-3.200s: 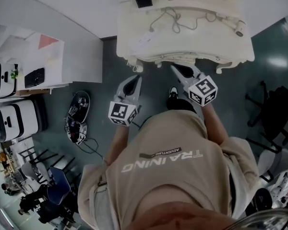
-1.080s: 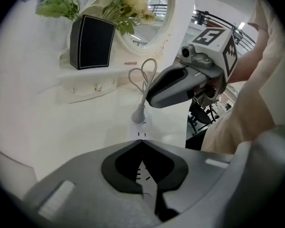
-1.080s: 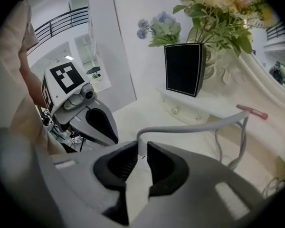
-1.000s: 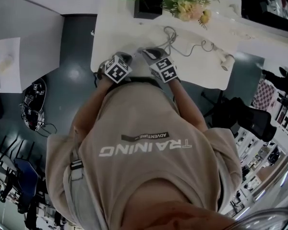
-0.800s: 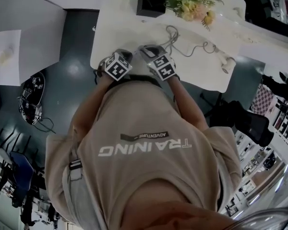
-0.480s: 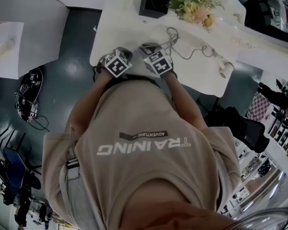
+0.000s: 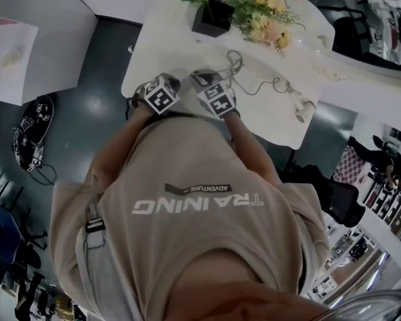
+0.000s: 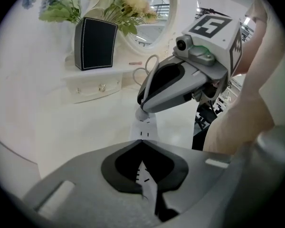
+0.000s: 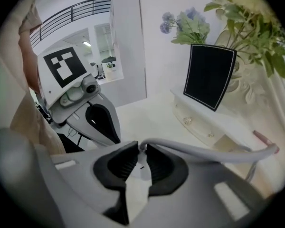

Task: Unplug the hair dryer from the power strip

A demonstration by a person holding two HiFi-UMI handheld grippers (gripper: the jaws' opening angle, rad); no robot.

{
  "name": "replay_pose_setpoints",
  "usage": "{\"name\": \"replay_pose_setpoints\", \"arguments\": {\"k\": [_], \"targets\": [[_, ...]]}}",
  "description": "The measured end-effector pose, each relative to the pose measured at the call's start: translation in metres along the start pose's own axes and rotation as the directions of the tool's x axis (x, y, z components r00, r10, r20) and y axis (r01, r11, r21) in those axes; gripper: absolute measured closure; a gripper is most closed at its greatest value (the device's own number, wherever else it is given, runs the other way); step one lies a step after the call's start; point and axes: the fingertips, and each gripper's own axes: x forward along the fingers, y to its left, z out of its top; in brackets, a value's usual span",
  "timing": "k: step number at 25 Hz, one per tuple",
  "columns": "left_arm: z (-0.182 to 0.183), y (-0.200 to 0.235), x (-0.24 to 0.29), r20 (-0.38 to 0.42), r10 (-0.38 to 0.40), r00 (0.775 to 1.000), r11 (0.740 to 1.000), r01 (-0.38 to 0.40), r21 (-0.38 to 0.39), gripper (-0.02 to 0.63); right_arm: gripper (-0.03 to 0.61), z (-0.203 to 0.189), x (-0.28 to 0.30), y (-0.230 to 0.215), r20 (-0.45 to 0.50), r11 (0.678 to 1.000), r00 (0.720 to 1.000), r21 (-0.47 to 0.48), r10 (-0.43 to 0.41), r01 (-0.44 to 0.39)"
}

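Head view had the white bench (image 7: 154,52) under both my arms, with a black vase (image 7: 210,20) of flowers at its far side. My left hand-held gripper (image 8: 141,142) was closed, tips meeting right over the white power strip (image 8: 143,126) lying flat on the bench. Hair dryer (image 7: 301,110) lay near the bench's right edge, well apart. Its grey cord (image 9: 204,151) ran to my right hand-held gripper (image 9: 141,148), clamped on the plug (image 8: 141,114), which sat on the strip.
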Motion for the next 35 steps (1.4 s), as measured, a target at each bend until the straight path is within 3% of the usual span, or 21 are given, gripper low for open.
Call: {"name": "replay_pose_setpoints", "arguments": {"k": [3,6,10,12,14,16,19,22,25,28,35], "targets": [[0.001,0.000,0.001,-0.003,0.022,1.000,1.000,-0.022,0.011,0.615,0.515,0.015,-0.012,-0.004,0.044,1.000,0.999,0.002,0.006,-0.006],[-0.001,0.003,0.000,0.007,0.019,1.000,0.999,-0.019,-0.034,0.615,0.515,0.032,-0.029,-0.012,0.105,0.998,0.994,0.050,0.026,-0.031],[0.018,0.010,-0.015,0.185,0.001,0.983,0.977,0.038,-0.211,0.615,0.515,0.053,-0.060,-0.016,0.234,0.982,0.969,0.151,0.076,-0.113],[0.034,0.015,-0.032,0.278,0.023,0.960,0.970,0.046,-0.239,0.617,0.514,0.064,-0.077,-0.021,0.315,0.968,0.946,0.205,0.077,-0.147],[0.053,0.021,-0.056,0.368,0.064,0.928,0.975,0.021,-0.223,0.615,0.514,0.074,-0.095,-0.029,0.393,0.951,0.918,0.255,0.062,-0.174],[0.074,0.024,-0.086,0.467,0.104,0.878,0.979,-0.007,-0.206,0.615,0.514,0.081,-0.114,-0.035,0.467,0.936,0.883,0.289,0.047,-0.202],[0.104,0.024,-0.135,0.589,0.155,0.793,0.984,-0.070,-0.164,0.617,0.514,0.092,-0.142,-0.042,0.598,0.915,0.801,0.302,0.038,-0.268],[0.128,0.024,-0.178,0.665,0.187,0.724,0.982,-0.149,-0.114,0.615,0.514,0.104,-0.168,-0.048,0.707,0.905,0.706,0.279,0.032,-0.320],[0.142,0.026,-0.204,0.709,0.202,0.675,0.979,-0.149,-0.137,0.617,0.514,0.109,-0.185,-0.054,0.751,0.907,0.660,0.260,0.025,-0.330],[0.145,0.033,-0.209,0.720,0.214,0.660,0.977,-0.130,-0.172,0.617,0.514,0.109,-0.189,-0.055,0.750,0.919,0.661,0.246,0.020,-0.307],[0.135,0.038,-0.198,0.695,0.233,0.680,0.972,-0.144,-0.184,0.615,0.514,0.107,-0.177,-0.049,0.717,0.934,0.696,0.225,0.035,-0.278]]}}
